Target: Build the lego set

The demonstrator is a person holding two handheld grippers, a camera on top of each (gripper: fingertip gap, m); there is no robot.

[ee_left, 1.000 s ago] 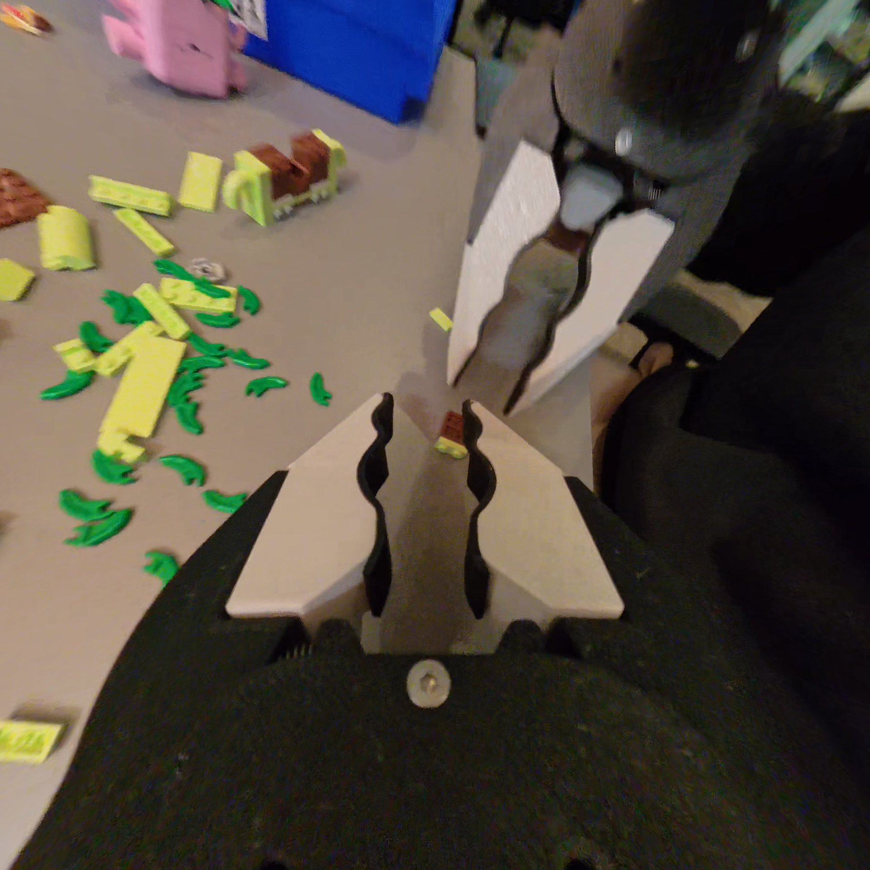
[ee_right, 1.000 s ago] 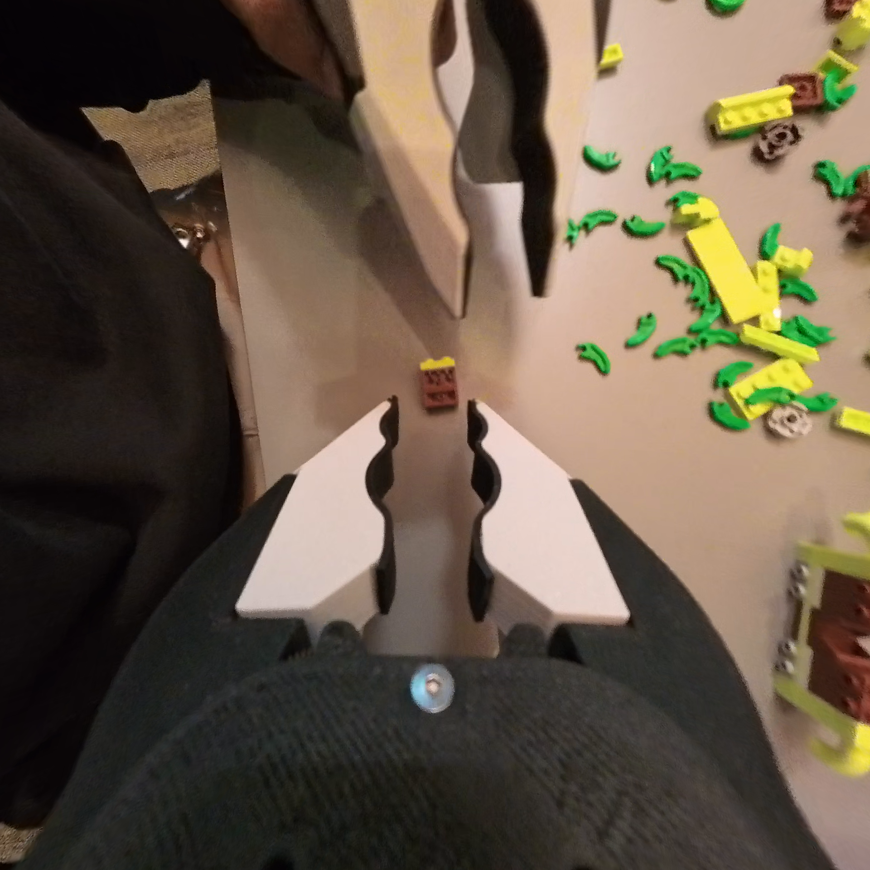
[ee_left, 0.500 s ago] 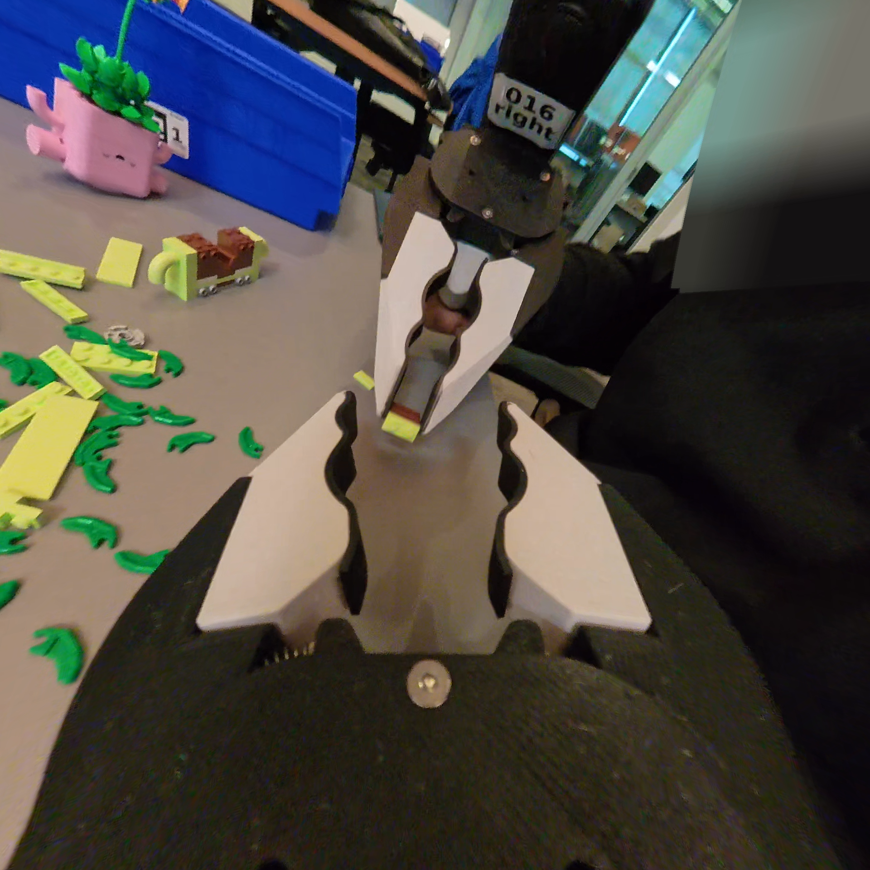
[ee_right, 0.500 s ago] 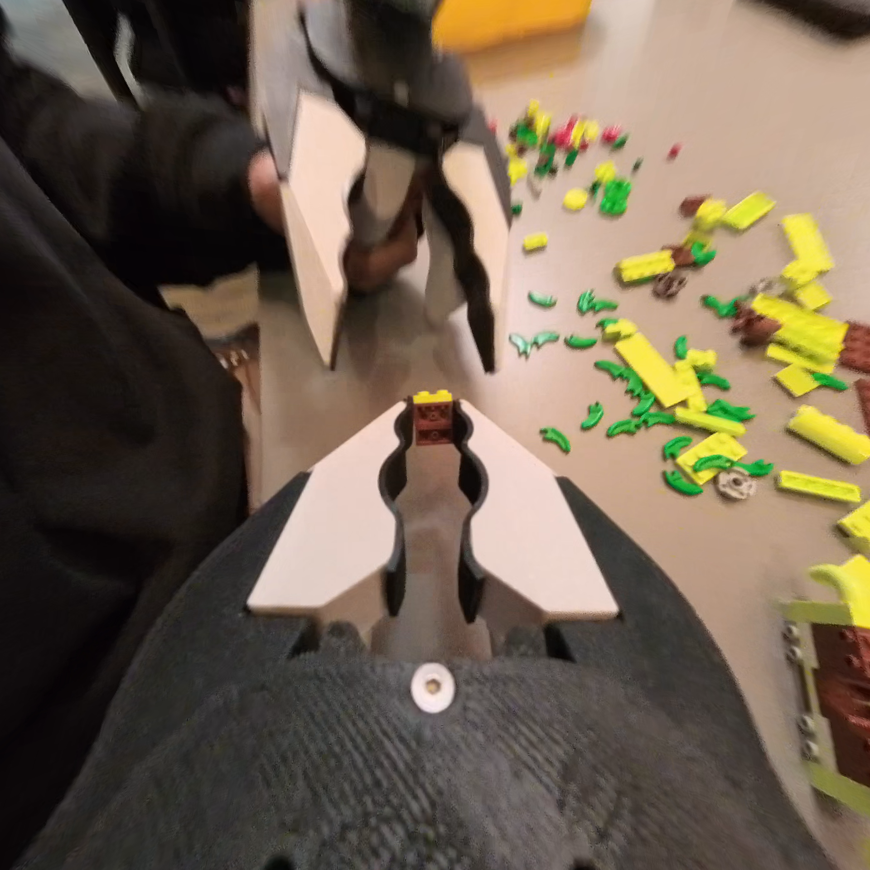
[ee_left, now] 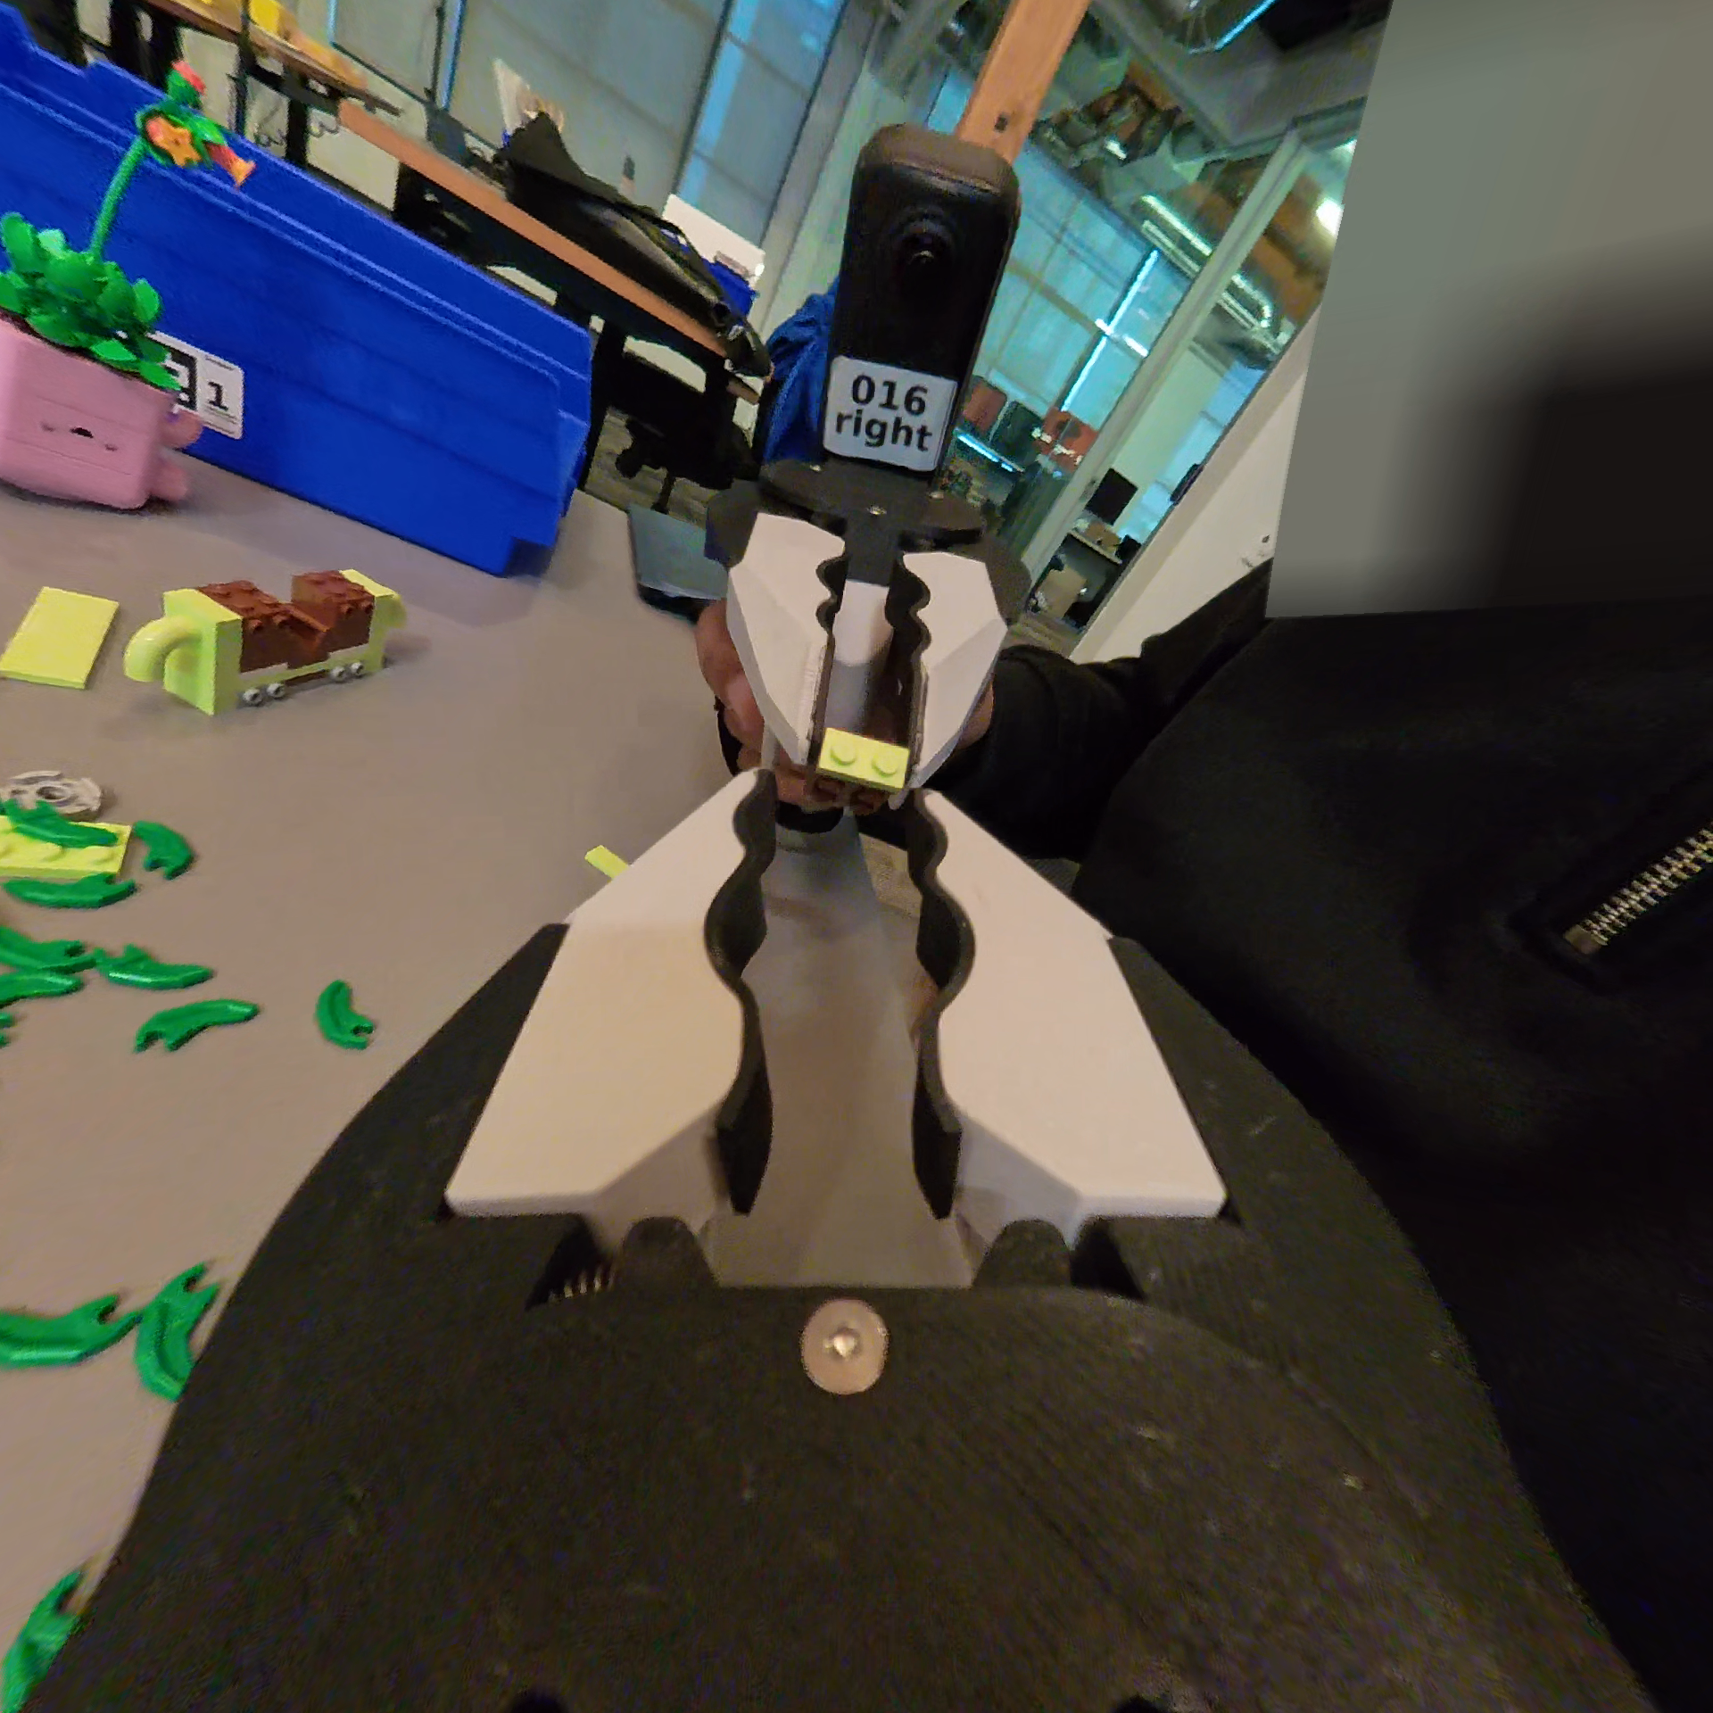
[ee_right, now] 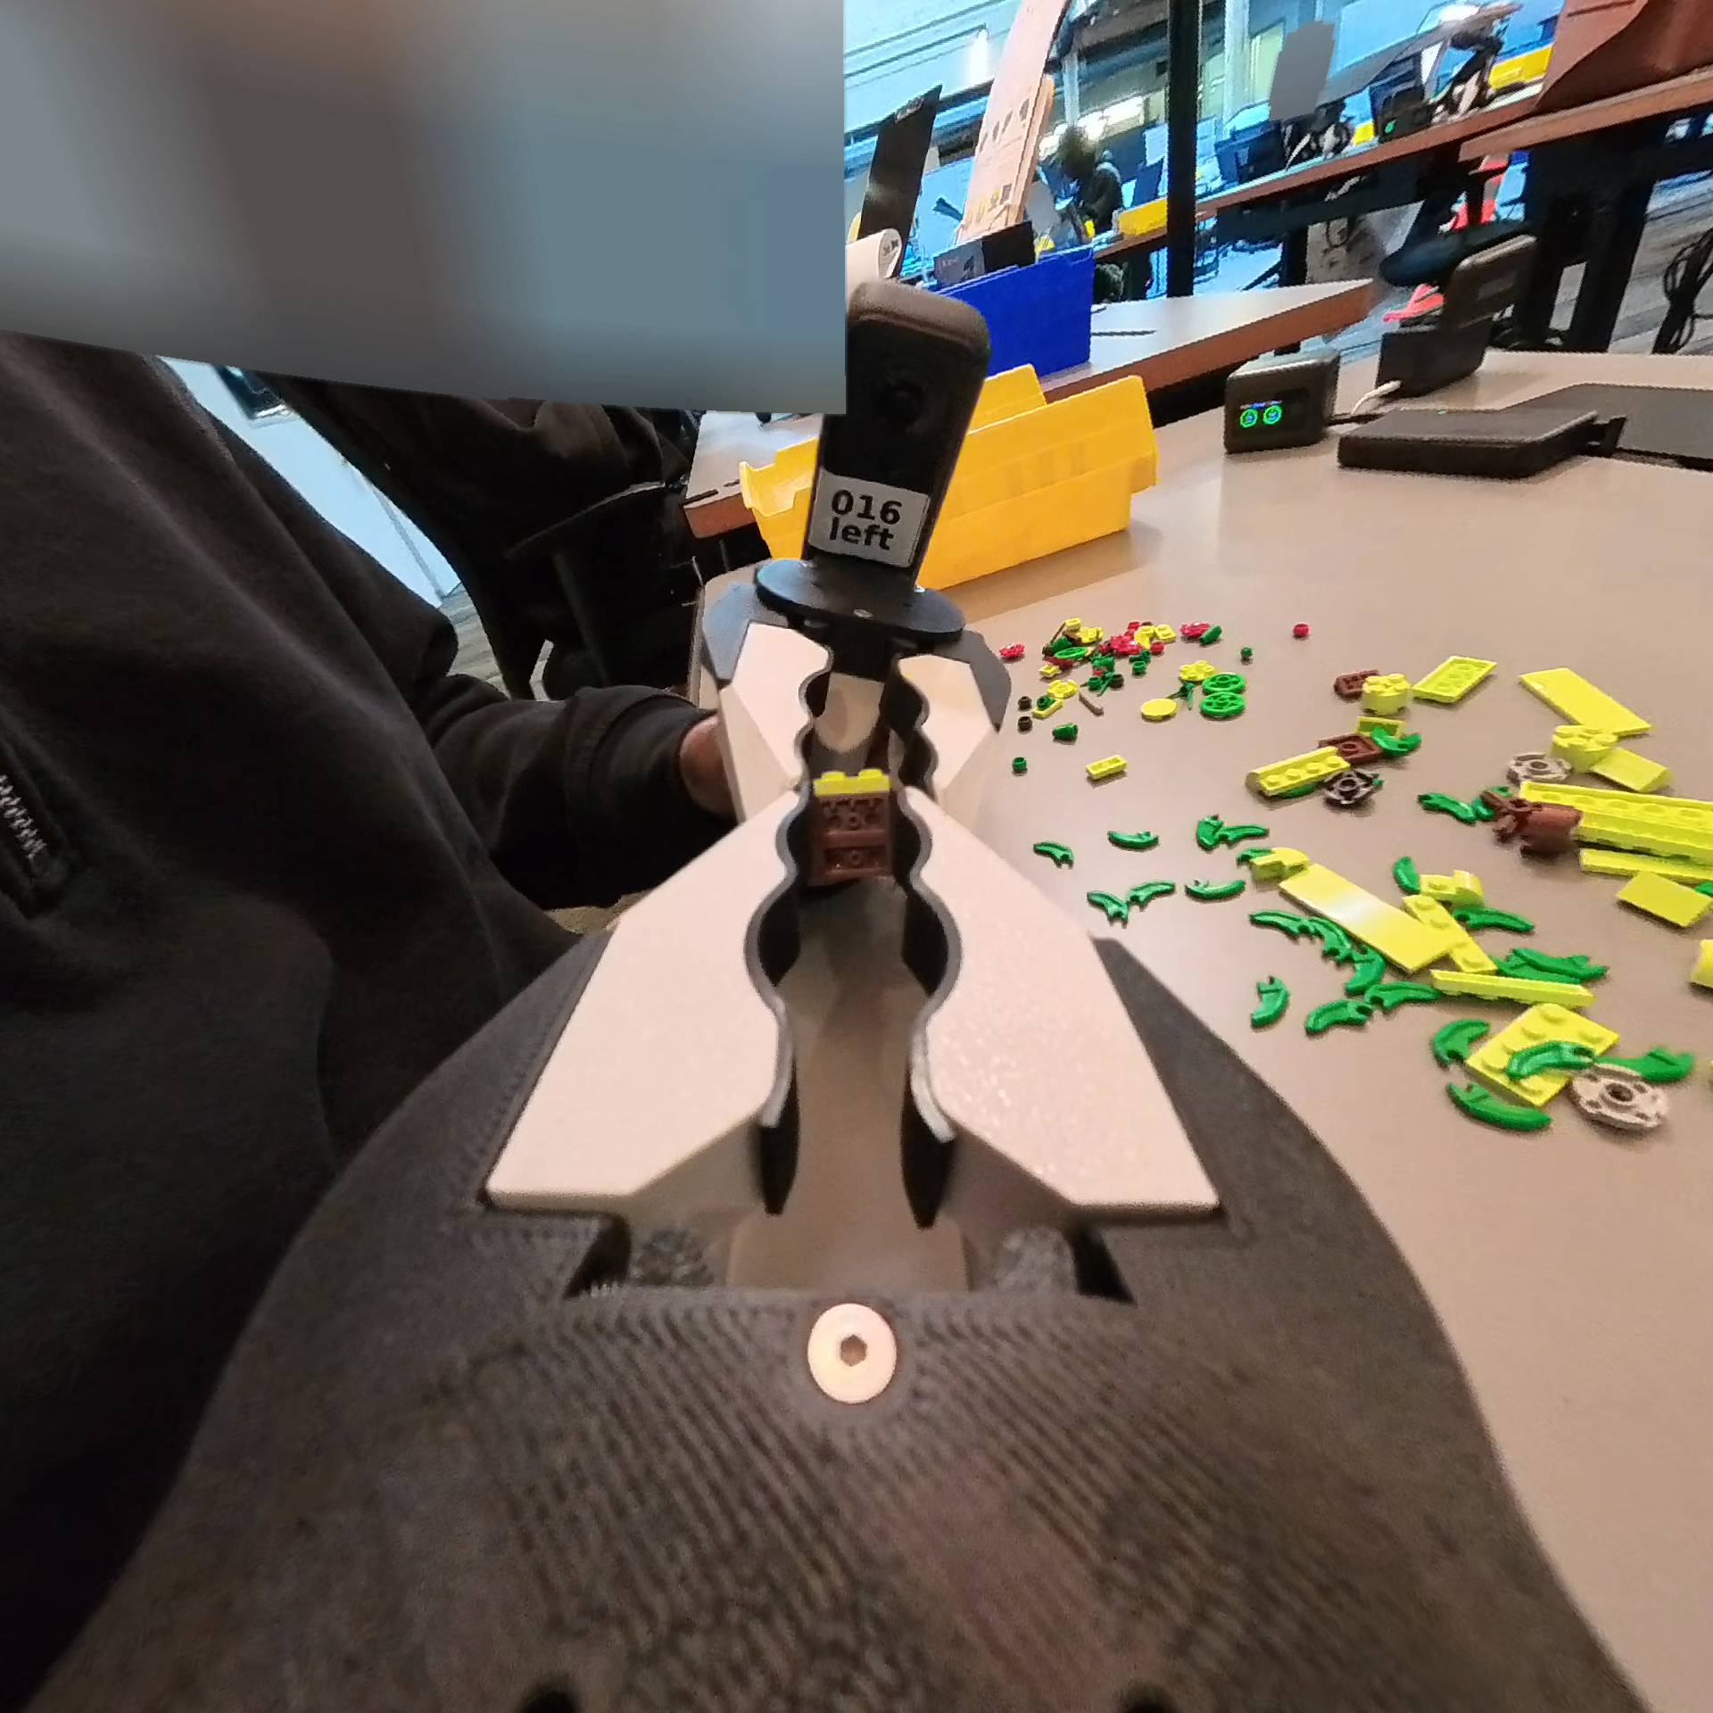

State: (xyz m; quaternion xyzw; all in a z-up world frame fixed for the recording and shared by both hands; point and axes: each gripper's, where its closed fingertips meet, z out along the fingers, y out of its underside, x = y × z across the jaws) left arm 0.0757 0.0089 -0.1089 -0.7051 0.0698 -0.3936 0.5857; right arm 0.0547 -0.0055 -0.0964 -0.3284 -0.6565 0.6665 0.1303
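My right gripper (ee_right: 848, 811) is shut on a small brown brick stack with a lime plate on top (ee_right: 851, 834) and holds it up in the air above the table's near edge. The left wrist view shows the same piece (ee_left: 857, 765) in the right gripper (ee_left: 862, 742), facing me. My left gripper (ee_left: 834, 797) is open, its two tips just either side of the piece's lower end; contact cannot be told. It also shows in the right wrist view (ee_right: 857, 742), right behind the piece.
A lime and brown partial build (ee_left: 264, 640), a pink pot with a green plant (ee_left: 79, 417) and a blue bin (ee_left: 371, 371) stand at the left. Loose lime plates and green leaves (ee_right: 1372, 927) cover the grey table (ee_right: 1298, 1298). A yellow bin (ee_right: 1038, 482) stands behind them. The tips of both grippers are at nearly the same place.
The right gripper shut on the small piece lying on the table and lifted it. Both grippers tilted up to face each other. The left jaws widened, then narrowed around the piece.
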